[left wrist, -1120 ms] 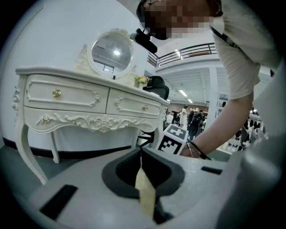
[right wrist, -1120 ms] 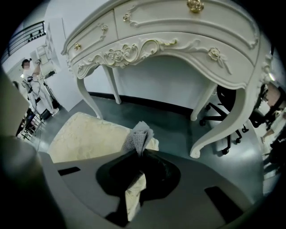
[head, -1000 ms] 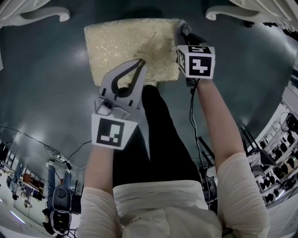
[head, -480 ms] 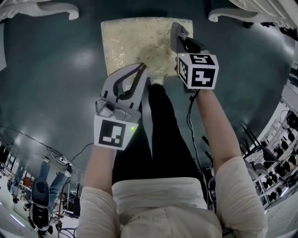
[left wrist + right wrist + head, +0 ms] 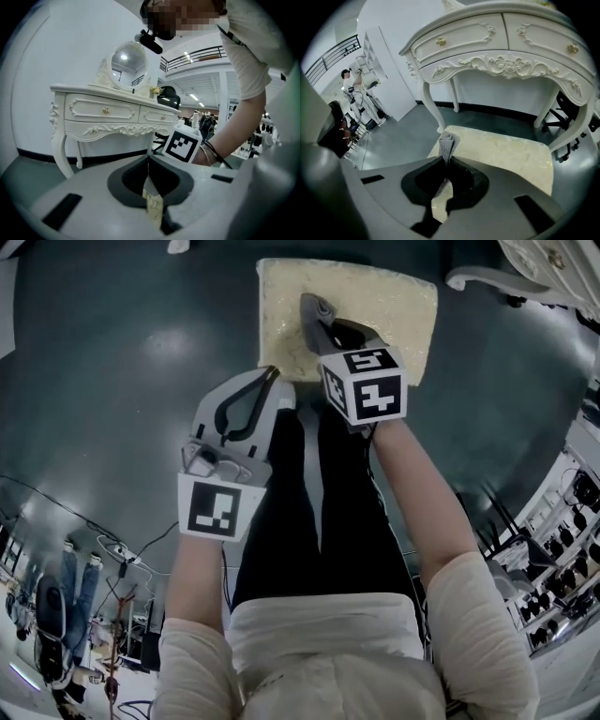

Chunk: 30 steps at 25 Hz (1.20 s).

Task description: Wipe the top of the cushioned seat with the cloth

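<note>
The cream cushioned seat (image 5: 384, 310) lies on the dark floor at the top of the head view. My right gripper (image 5: 315, 322) hovers over its left part, shut on a grey cloth (image 5: 317, 306) that sticks out past the tips. In the right gripper view the cloth (image 5: 447, 143) stands up from the closed jaws, with the seat (image 5: 506, 152) spread out beyond. My left gripper (image 5: 272, 376) is at the seat's near edge, shut and holding nothing. In the left gripper view only a sliver of the seat (image 5: 153, 206) shows below the left gripper (image 5: 148, 164).
A white carved dressing table (image 5: 501, 47) with drawers stands just beyond the seat, its leg (image 5: 431, 103) near the seat's far left corner. A round mirror (image 5: 124, 63) sits on top. A black chair base (image 5: 567, 126) is at the right. My black-trousered legs (image 5: 309, 512) are below the grippers.
My right gripper has carried the cloth leftward from the seat's right edge to over its left part. The head view has swung, so the seat now sits further right. The left gripper stays shut.
</note>
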Tool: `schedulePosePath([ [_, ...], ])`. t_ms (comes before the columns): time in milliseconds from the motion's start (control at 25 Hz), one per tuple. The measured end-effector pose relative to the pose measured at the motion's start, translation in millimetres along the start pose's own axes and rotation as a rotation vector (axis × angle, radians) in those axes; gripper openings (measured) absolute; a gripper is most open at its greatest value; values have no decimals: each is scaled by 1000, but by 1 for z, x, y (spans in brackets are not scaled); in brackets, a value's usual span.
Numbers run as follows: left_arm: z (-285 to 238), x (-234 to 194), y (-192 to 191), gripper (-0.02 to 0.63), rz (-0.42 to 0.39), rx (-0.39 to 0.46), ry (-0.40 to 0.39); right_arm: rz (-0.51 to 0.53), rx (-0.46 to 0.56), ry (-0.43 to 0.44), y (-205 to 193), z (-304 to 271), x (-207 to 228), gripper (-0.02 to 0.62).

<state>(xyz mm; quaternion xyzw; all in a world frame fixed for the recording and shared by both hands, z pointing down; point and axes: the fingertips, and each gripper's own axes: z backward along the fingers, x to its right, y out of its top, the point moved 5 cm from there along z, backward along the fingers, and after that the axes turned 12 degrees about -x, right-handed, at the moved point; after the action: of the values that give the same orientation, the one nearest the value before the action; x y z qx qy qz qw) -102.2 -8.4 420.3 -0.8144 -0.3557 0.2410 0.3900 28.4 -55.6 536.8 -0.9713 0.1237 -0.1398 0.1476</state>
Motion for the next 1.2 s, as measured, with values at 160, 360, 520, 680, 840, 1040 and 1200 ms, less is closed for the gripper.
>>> schedulePosePath([
  [160, 18, -17, -18, 2, 32, -5, 17, 18, -23, 49, 5, -21, -36, 28],
  [360, 23, -38, -30, 2, 44, -6, 26, 13, -49, 62, 11, -46, -54, 28],
  [520, 24, -45, -38, 2, 62, -14, 30, 2, -83, 48, 7, -60, -58, 28],
  [680, 20, -41, -30, 2, 69, 1, 26, 2, -85, 51, 7, -55, -52, 28],
  [840, 0, -28, -28, 2, 61, -9, 6, 1, -90, 51, 0, -55, -29, 28],
  [1040, -22, -11, -13, 2, 39, -11, -15, -11, -88, 50, -6, -46, 2, 28],
  [1200, -35, 7, -8, 2, 38, -17, -25, -43, -79, 45, -17, -38, 21, 28],
])
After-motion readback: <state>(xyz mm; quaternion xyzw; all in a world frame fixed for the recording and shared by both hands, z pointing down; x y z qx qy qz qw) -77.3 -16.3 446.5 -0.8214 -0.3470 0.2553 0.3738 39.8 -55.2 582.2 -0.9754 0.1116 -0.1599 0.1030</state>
